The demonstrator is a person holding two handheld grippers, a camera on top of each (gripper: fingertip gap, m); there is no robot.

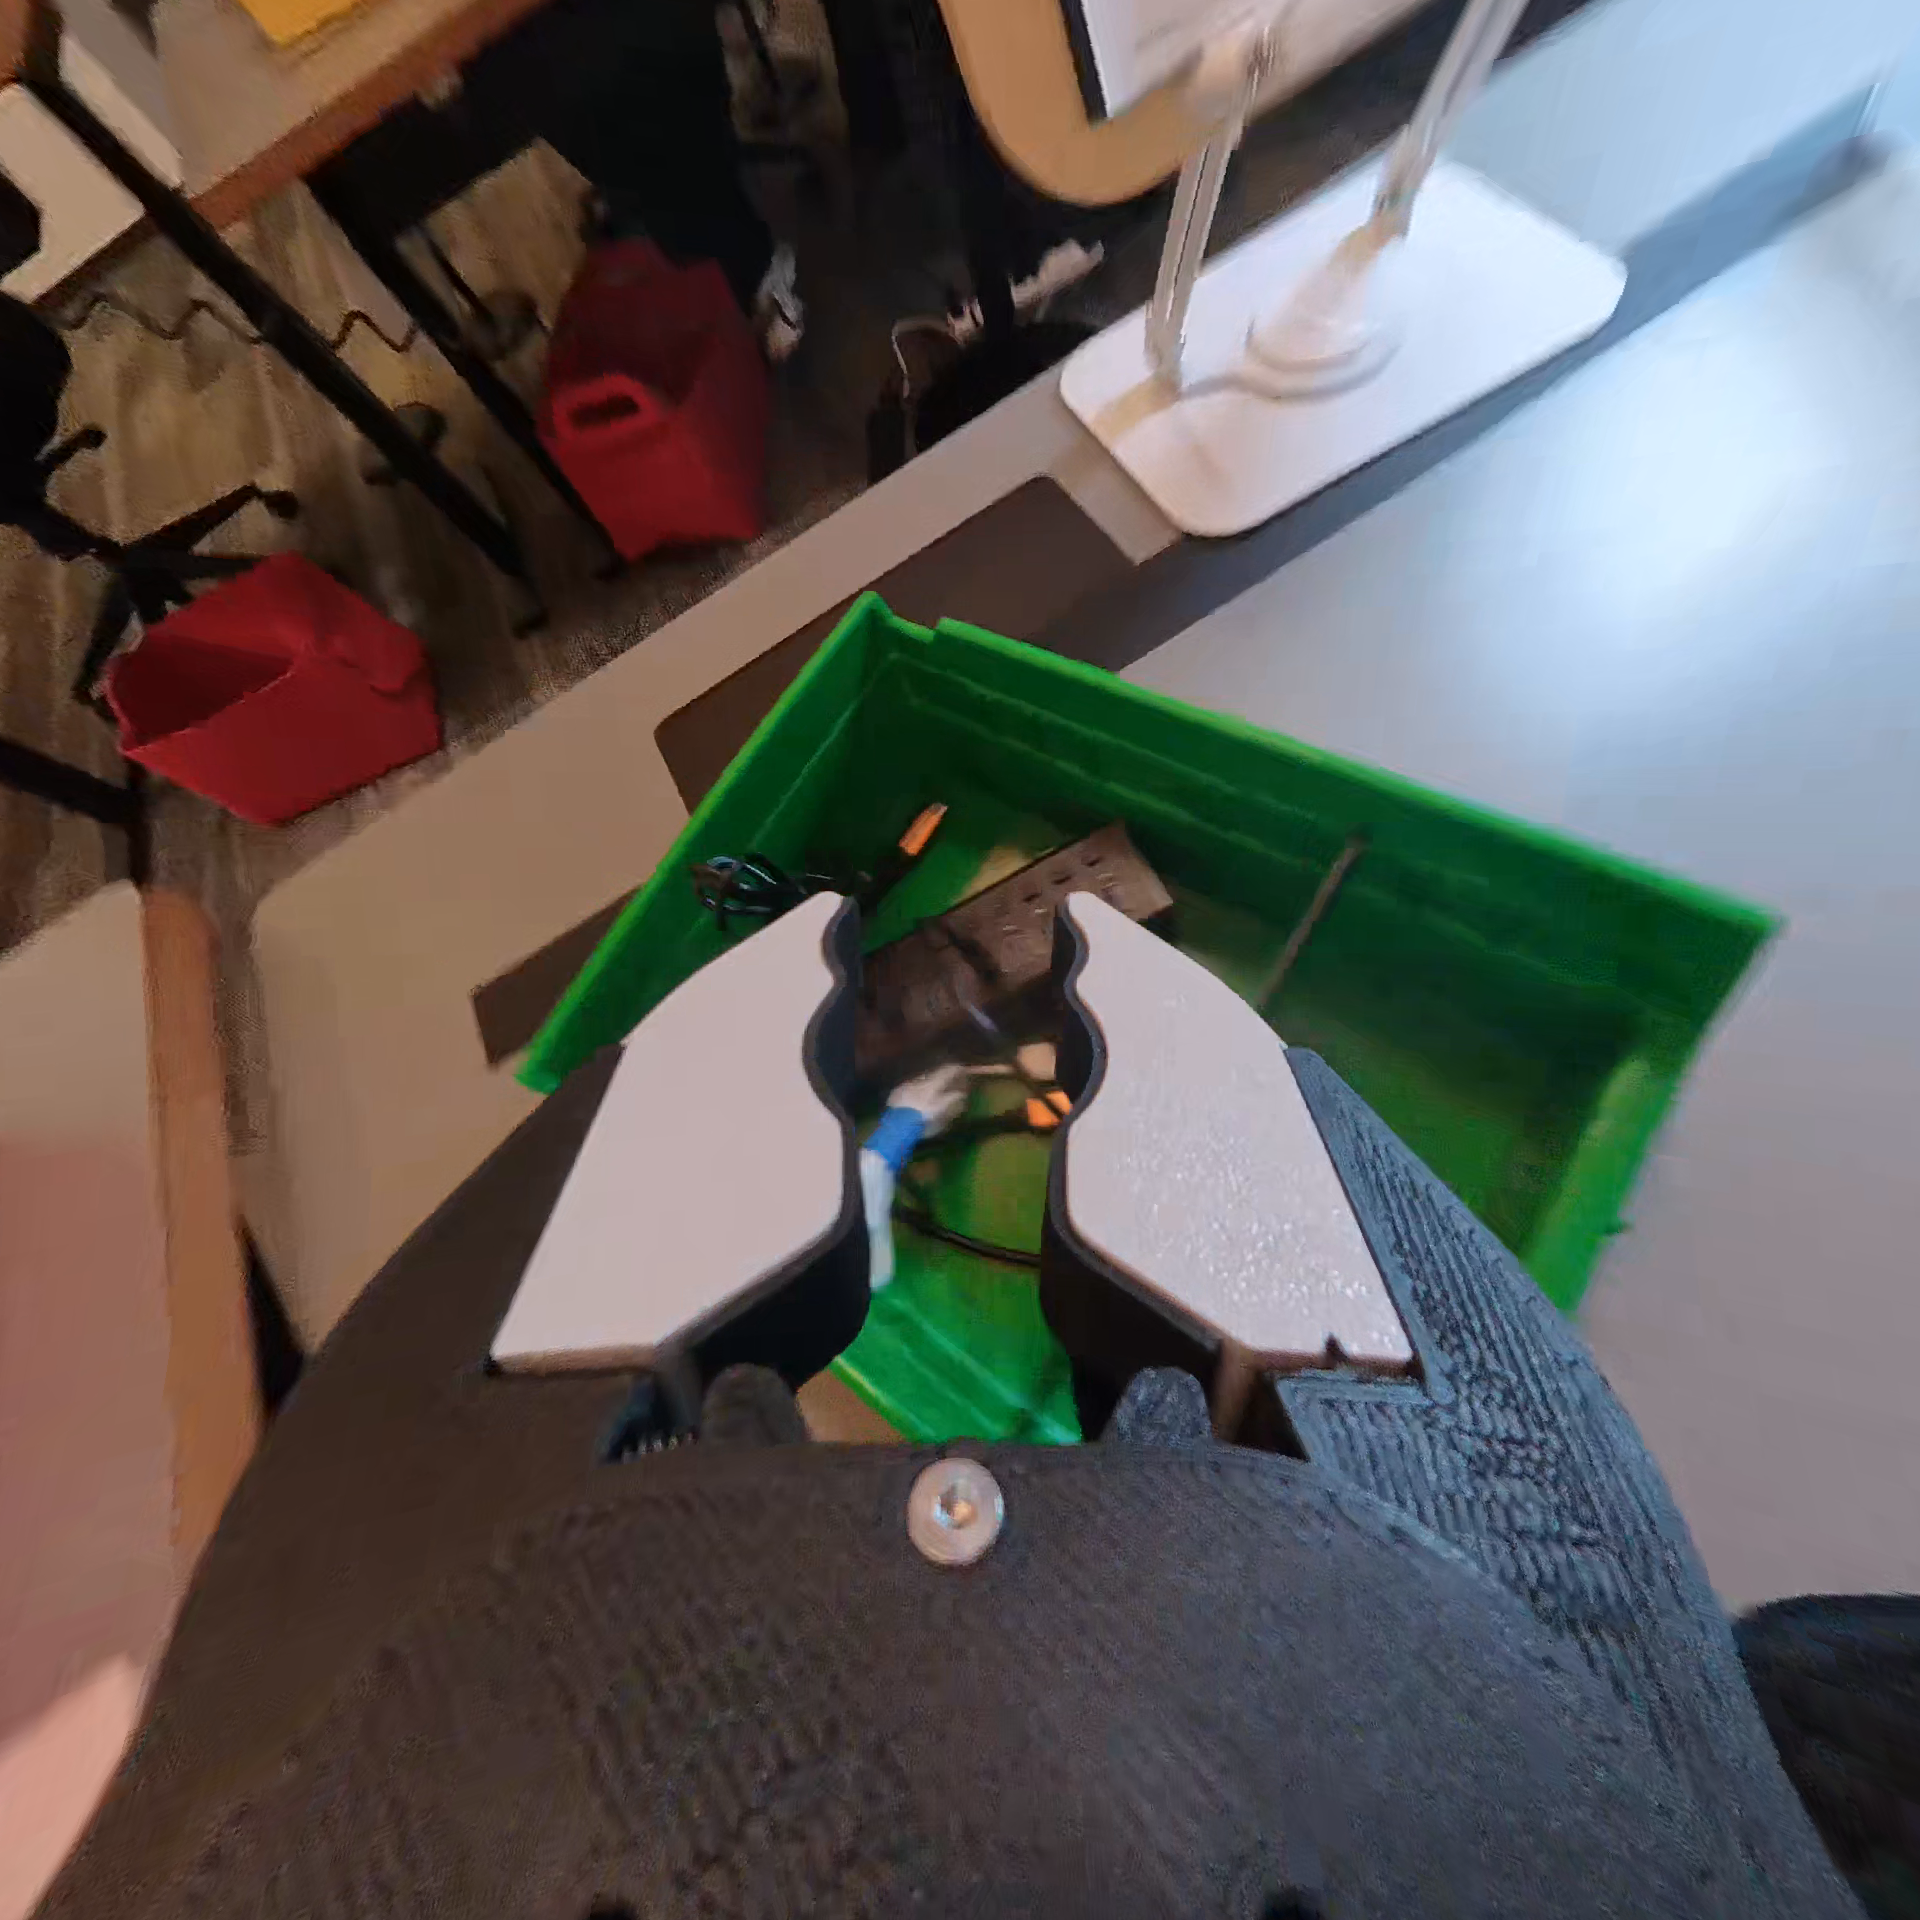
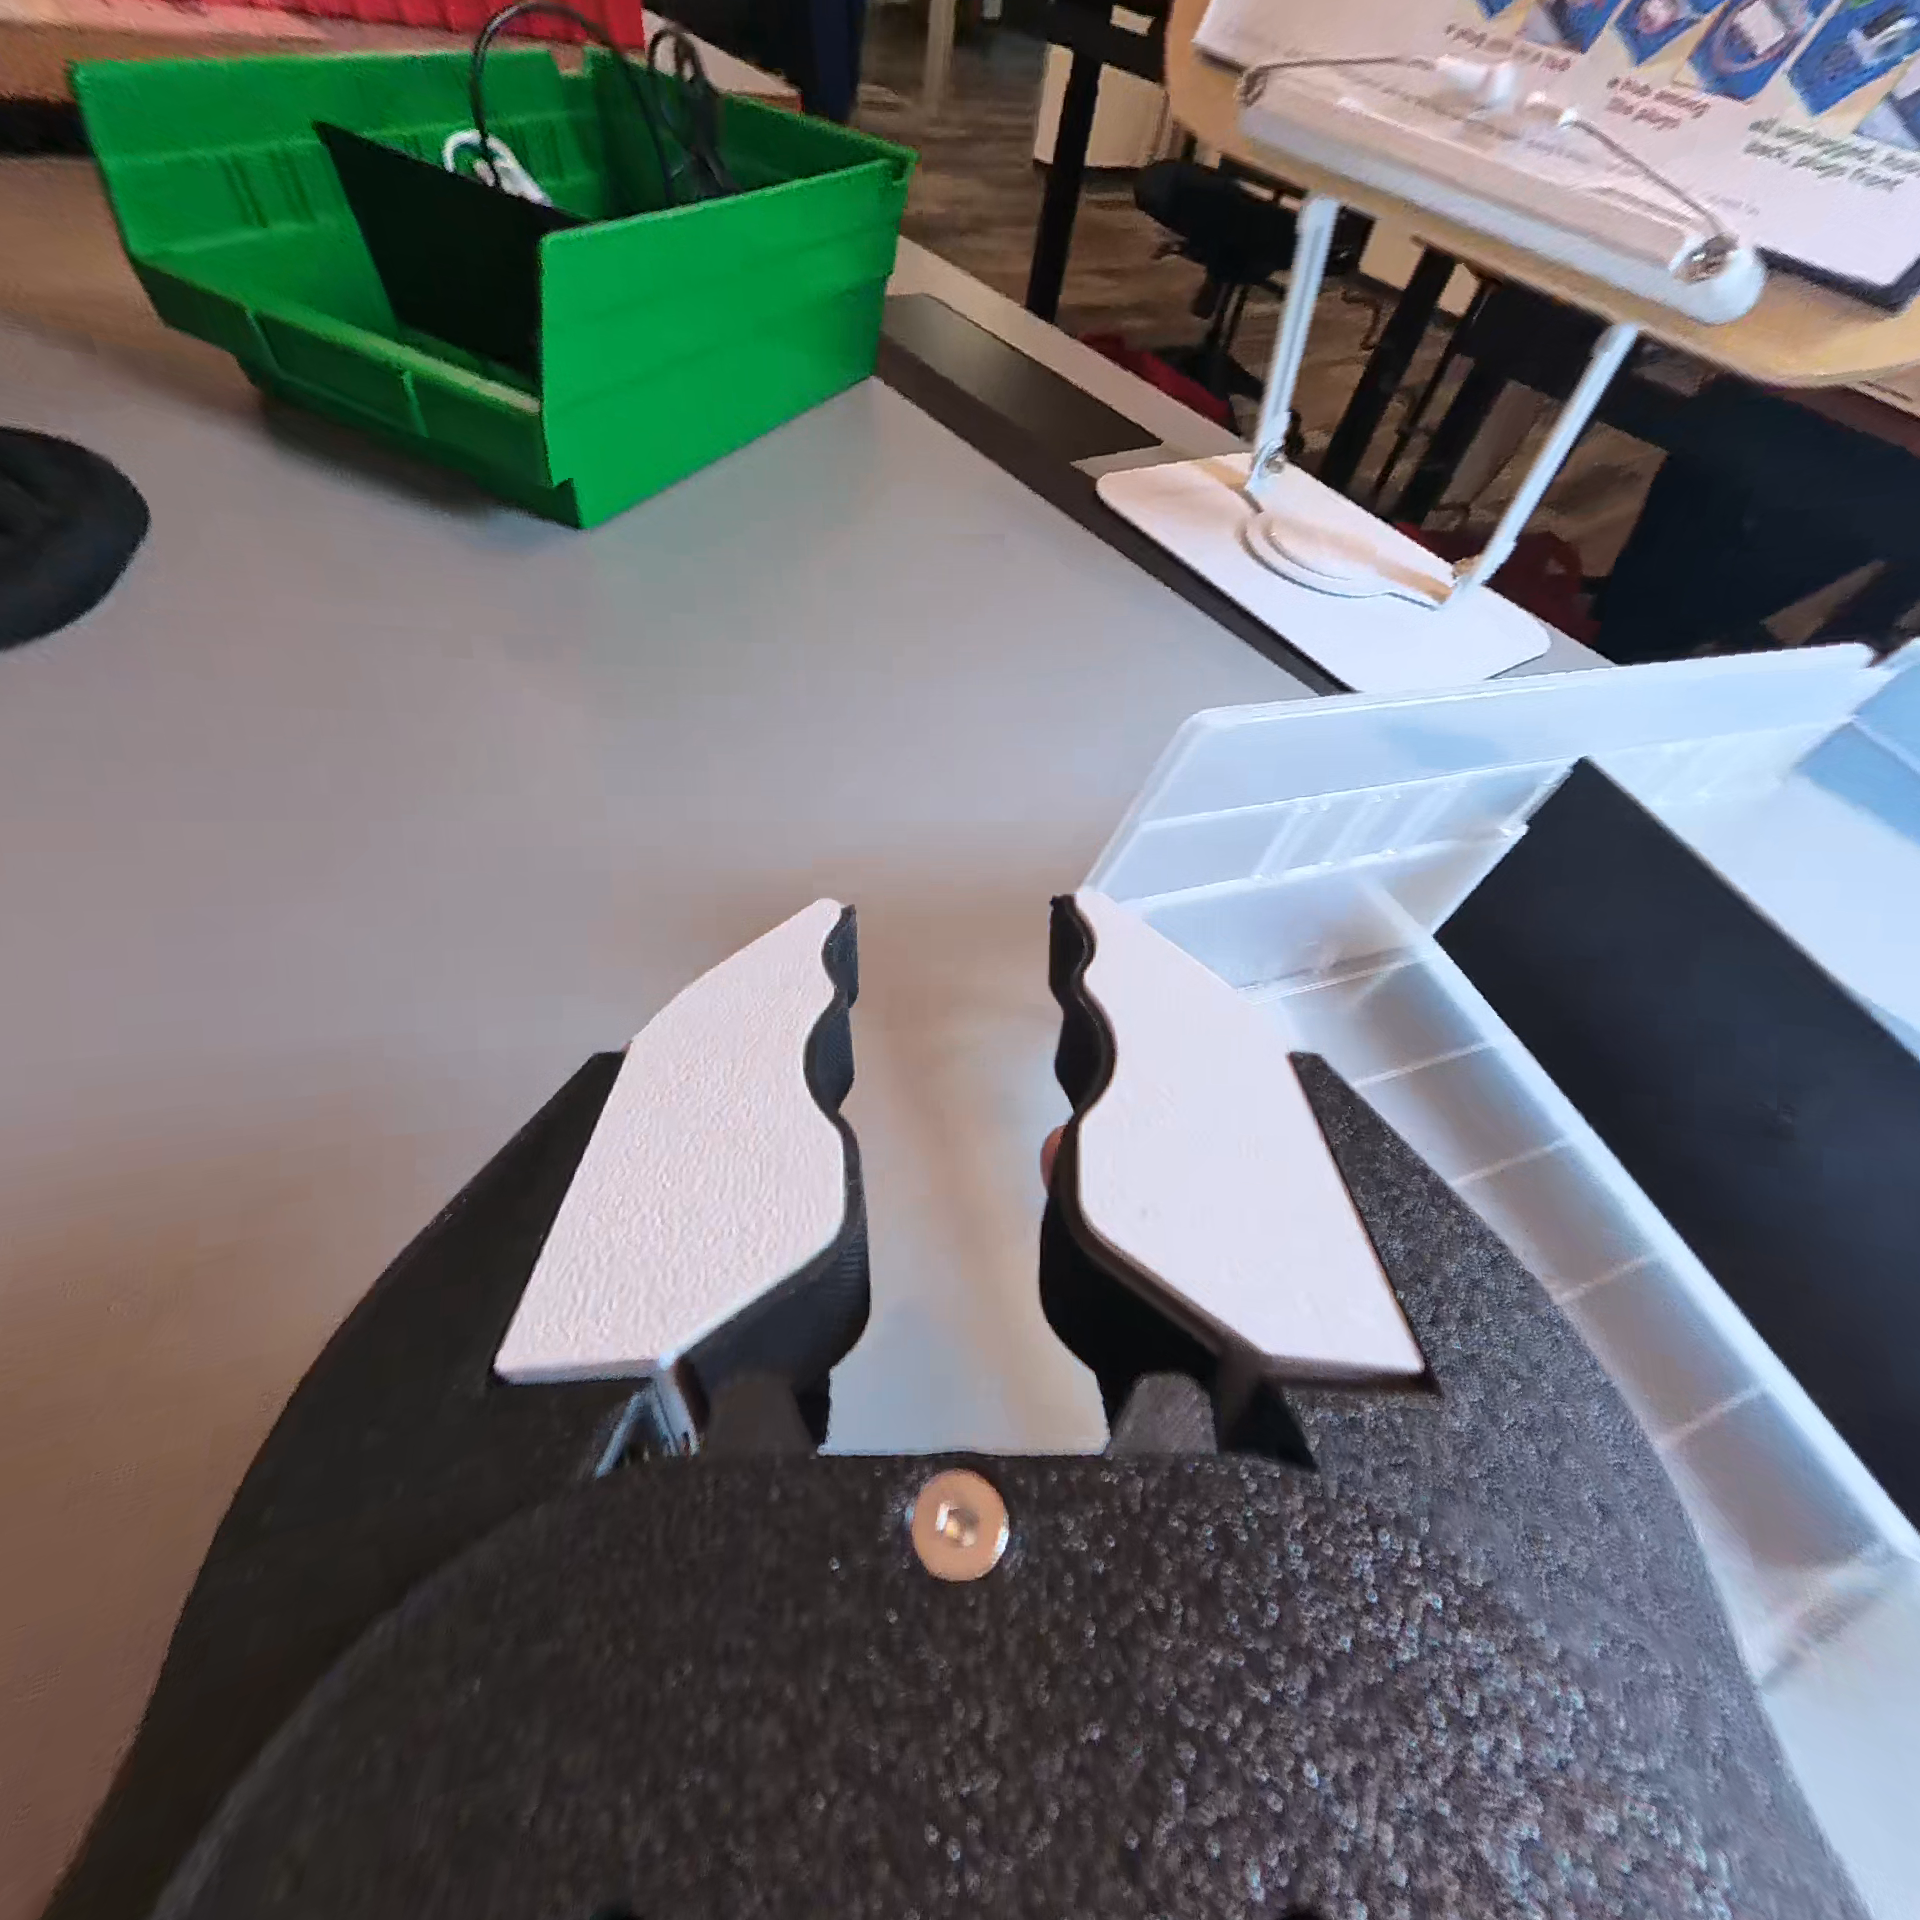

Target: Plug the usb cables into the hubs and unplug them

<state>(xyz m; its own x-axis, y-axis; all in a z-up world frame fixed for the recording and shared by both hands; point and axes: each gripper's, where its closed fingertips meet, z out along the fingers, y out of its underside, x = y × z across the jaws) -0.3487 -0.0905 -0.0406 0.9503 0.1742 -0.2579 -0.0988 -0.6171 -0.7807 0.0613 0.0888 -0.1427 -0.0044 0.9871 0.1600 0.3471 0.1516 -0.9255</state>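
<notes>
A green bin (image 1: 1351,831) stands on the grey table and holds a dark USB hub (image 1: 1070,878) and tangled black cables with orange plugs (image 1: 920,831) and a white and blue cable (image 1: 894,1132). My left gripper (image 1: 956,914) is open and empty, held above the bin's left part and looking down into it. The view is blurred. In the right wrist view the green bin (image 2: 675,312) stands far off at the upper left with black cables (image 2: 675,114) sticking up. My right gripper (image 2: 954,930) is open and empty over bare table (image 2: 520,727).
A clear plastic bin (image 2: 1455,935) with a black divider (image 2: 1704,1039) stands at the right of my right gripper. A white document stand (image 2: 1330,561) holding a printed sheet is at the table's far edge; it also shows in the left wrist view (image 1: 1351,353). Red bins (image 1: 270,696) sit on the floor beyond. One gripper's finger ends stand about 45 centimetres off the other's.
</notes>
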